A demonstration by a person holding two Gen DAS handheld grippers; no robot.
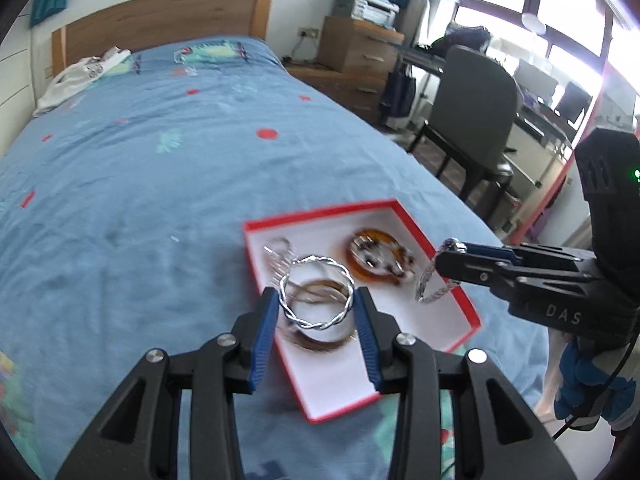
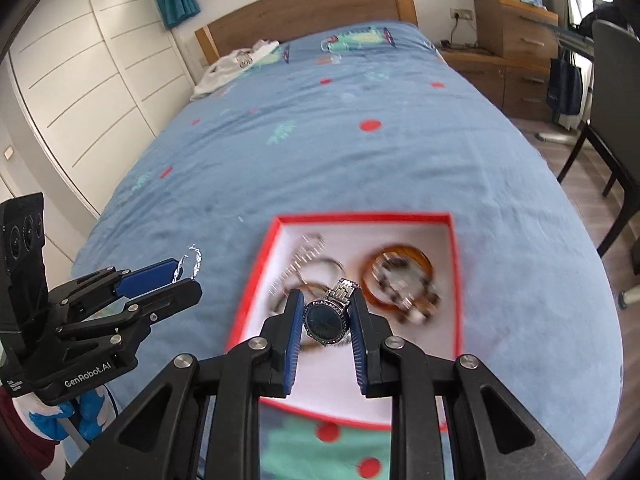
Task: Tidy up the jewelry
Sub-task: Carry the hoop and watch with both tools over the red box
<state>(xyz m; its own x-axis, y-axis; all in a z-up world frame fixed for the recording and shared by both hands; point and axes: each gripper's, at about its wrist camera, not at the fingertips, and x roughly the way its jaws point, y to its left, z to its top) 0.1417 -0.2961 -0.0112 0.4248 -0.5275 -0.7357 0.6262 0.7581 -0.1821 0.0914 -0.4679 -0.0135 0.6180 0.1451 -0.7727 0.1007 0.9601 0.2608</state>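
Blue bed (image 1: 160, 200) below, red box (image 2: 454, 280) ahead of both — left tool (image 1: 318, 302) grips a twisted bangle (image 1: 318, 292), right tool (image 2: 326, 312) a watch (image 2: 325, 320).

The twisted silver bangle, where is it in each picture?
Left wrist view: the twisted silver bangle sits low in the middle, clamped between the left tongs.
Right wrist view: it pokes up at the left edge, edge-on, from those same tongs.
Shared landmark: the red-rimmed white box on the bed.
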